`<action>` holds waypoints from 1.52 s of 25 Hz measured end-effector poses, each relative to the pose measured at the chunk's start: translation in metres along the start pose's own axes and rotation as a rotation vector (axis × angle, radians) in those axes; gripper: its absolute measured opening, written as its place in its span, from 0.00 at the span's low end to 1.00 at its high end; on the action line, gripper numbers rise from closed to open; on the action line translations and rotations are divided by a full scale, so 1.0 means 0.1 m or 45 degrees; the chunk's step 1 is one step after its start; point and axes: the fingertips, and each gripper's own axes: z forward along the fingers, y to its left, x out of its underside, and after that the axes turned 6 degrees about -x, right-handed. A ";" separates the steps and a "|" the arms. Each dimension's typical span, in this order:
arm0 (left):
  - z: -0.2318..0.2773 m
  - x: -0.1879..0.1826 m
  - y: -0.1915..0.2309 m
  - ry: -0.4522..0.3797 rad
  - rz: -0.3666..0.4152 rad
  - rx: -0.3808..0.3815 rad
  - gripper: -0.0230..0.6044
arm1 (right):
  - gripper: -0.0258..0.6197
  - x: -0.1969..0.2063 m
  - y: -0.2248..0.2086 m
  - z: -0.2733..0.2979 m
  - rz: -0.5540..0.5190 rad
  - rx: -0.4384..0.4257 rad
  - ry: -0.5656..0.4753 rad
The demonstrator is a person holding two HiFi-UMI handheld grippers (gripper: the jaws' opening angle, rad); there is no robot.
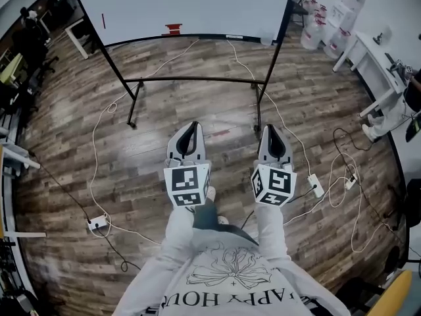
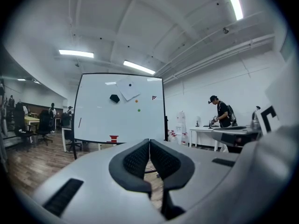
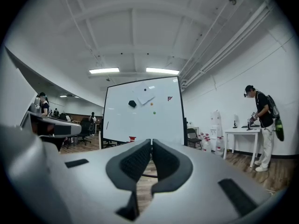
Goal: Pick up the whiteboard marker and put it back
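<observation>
Up at 11 o'clock on the whiteboard (image 1: 197, 5), that thin dark stick looks like the marker (image 1: 103, 20) to me, untouched so far. I've got the left gripper (image 1: 193, 125) and right gripper (image 1: 272, 129) both closed, empty, well short of it.

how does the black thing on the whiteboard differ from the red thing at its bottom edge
Colour: the black thing is dark all over, the red thing bright red.
Place: the black thing sits high on the whiteboard beside a sheet of paper; the red thing sits at the bottom ledge.
Shape: the black thing looks blocky, the red thing narrower in its middle.
Both are small, one roughly above the other.
</observation>
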 end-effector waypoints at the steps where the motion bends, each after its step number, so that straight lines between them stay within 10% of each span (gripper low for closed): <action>1: 0.06 0.01 0.00 0.002 0.000 -0.003 0.05 | 0.04 0.01 -0.02 0.06 -0.001 -0.004 0.004; 38: 4.49 -0.22 0.82 0.063 -0.006 0.059 0.05 | 0.04 0.10 -0.96 4.45 -0.081 -0.014 0.130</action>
